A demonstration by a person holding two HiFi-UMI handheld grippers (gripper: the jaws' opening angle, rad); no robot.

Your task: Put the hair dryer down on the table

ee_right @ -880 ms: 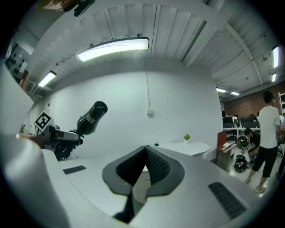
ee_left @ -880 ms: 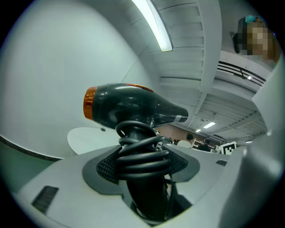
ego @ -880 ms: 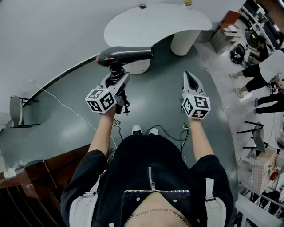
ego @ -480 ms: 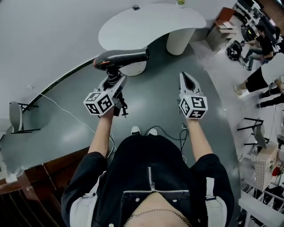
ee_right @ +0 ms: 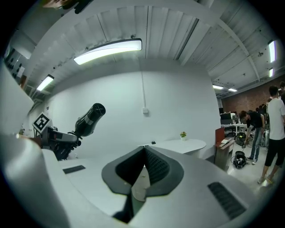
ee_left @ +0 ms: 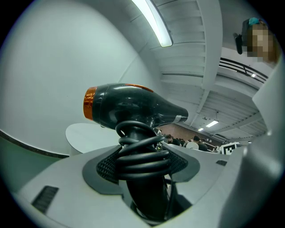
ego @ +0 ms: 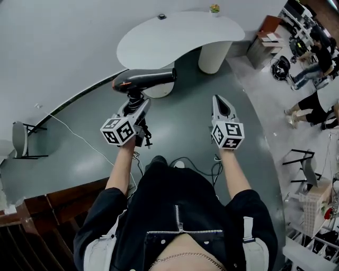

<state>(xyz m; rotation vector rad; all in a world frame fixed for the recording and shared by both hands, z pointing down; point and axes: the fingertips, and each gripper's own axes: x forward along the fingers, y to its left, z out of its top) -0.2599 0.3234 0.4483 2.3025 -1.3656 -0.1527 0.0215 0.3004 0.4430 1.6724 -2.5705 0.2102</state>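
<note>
Lower end of the hair dryer (ee_left: pixel 129 109) handle, wrapped in cord (ee_left: pixel 142 156), is concealed within the left gripper (ego: pixel 135 101). On the table (ego: pixel 180 37), a dark item (ego: pixel 161 16) is too small to identify.

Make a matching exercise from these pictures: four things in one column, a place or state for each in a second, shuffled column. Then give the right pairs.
Things
1. hair dryer
2. left gripper
3. right gripper
4. potted plant

Places or states
A. jaws together, nothing between them
B. at the far edge of the white table
C. up in the air, black with an orange rear end
D. clamped on a cord-wrapped handle

Pairs: 1-C, 2-D, 3-A, 4-B
</note>
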